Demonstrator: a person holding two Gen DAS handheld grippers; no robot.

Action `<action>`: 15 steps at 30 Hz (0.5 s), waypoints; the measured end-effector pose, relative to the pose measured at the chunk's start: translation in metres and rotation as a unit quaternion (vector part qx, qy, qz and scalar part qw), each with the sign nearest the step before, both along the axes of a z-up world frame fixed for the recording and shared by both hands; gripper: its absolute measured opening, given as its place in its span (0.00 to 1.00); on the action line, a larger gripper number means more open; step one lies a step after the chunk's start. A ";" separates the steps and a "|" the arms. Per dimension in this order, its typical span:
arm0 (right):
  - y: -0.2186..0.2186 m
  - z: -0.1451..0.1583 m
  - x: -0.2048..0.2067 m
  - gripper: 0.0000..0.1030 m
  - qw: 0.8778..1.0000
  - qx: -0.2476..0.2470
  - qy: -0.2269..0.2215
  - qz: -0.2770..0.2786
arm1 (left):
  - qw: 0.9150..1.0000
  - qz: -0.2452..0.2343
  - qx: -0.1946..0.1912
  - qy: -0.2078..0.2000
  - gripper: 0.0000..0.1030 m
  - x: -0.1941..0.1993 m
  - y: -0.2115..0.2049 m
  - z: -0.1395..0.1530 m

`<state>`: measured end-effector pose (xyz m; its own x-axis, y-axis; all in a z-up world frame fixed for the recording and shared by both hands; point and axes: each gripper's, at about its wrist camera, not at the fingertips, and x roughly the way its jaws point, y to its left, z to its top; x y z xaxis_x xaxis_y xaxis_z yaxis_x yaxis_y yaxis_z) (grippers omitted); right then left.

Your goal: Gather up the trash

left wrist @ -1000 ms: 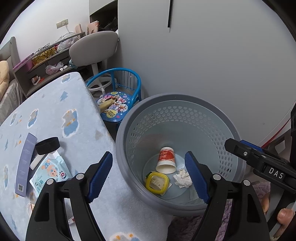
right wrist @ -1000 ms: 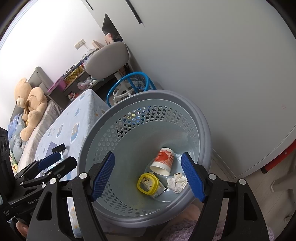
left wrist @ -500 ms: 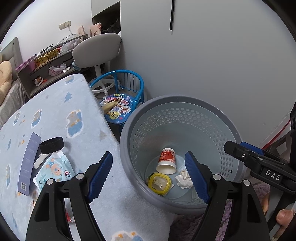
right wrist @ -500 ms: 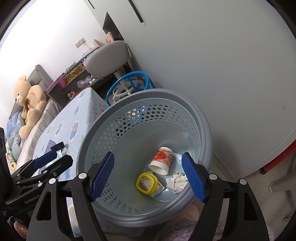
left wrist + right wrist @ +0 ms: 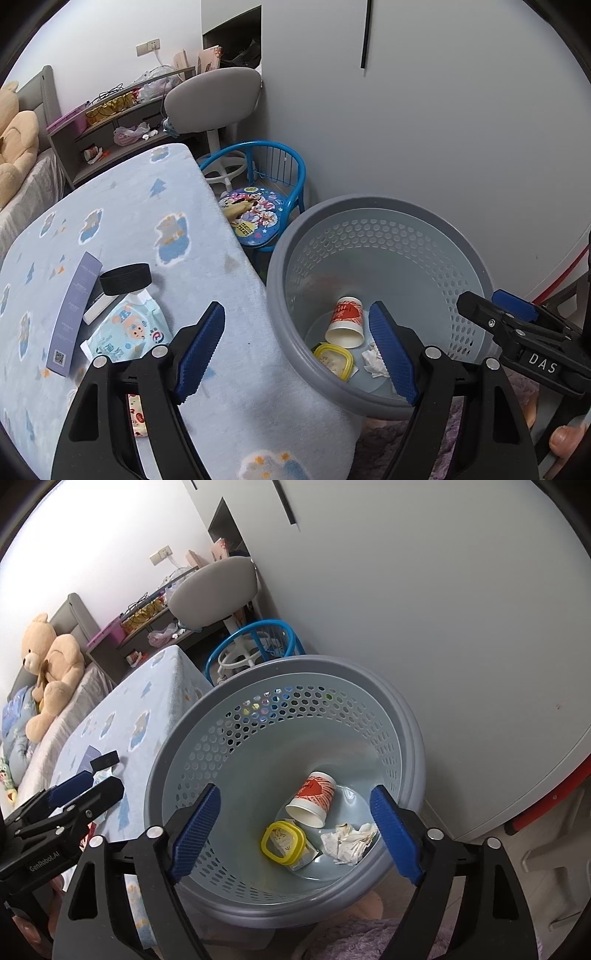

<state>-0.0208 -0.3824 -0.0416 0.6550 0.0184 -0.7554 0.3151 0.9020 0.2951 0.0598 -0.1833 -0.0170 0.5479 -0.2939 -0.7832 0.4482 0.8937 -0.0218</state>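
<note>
A grey perforated trash basket stands beside the table. Inside lie a red-and-white paper cup, a yellow-rimmed container and crumpled paper. My left gripper is open and empty over the table's edge and the basket rim. My right gripper is open and empty over the basket. On the table lie a wet-wipes pack, a purple box and a black lid.
The table wears a blue patterned cloth. A blue child's chair and a grey swivel chair stand behind it. A white wardrobe is close behind the basket. A teddy bear sits on a bed.
My left gripper has drawn back and left, so more of the table and its items shows. The right view has barely shifted. Both grippers stay open.
</note>
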 end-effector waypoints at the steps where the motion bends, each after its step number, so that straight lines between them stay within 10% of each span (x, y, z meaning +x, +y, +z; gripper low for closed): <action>1: 0.002 0.001 0.000 0.82 1.000 -0.003 -0.001 0.000 | 1.000 0.002 -0.001 -0.001 0.75 0.000 0.001 0.001; 15: 0.057 0.015 -0.005 0.93 0.998 -0.056 -0.017 0.016 | 0.999 0.042 -0.011 -0.023 0.75 -0.012 0.053 0.011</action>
